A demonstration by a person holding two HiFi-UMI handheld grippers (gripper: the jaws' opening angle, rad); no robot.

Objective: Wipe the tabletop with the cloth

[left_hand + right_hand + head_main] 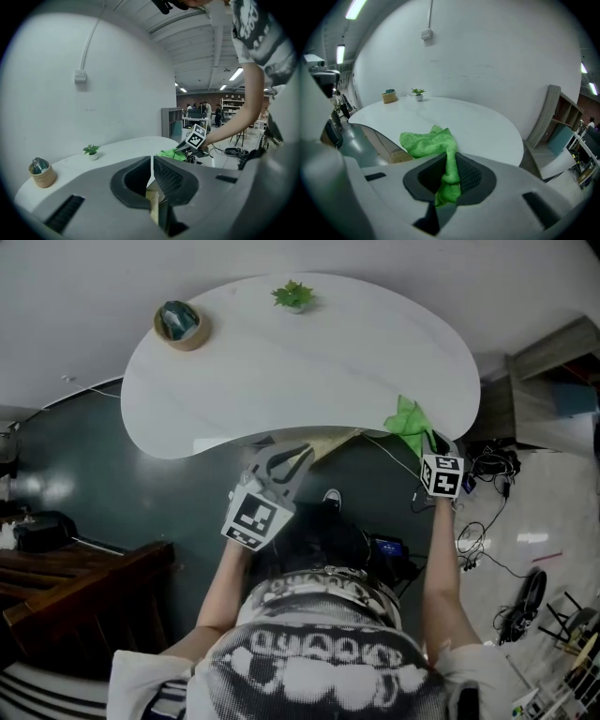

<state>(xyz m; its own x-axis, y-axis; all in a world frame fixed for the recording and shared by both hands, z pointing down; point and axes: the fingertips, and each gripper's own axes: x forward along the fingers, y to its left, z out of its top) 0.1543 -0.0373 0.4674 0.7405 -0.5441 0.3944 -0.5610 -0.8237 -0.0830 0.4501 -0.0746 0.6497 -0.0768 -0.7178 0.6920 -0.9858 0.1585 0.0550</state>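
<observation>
Head view: my right claw (437, 441) sits at the near right edge of the desk (309, 371), clamped on the green cloth (407, 416). The cloth bunches on the top just ahead of this claw. My left claw (292, 461) hangs just off the desk's near edge, well to the left of the right one. Far ahead of the left claw, a basket (181, 324) and a small plant (293, 295) stand along the desk's far side.

Left gripper view: the jaws stand together with only a thin slit between them, and they hold nothing. Beyond them to the right I see the right claw with the cloth before it. The plant and basket stand ahead to the left.

Right gripper view: the jaws are closed on a fold of the cloth that runs down between them. The rest is heaped on the desk just past the tips. The plant and basket are far ahead, to the left.
</observation>
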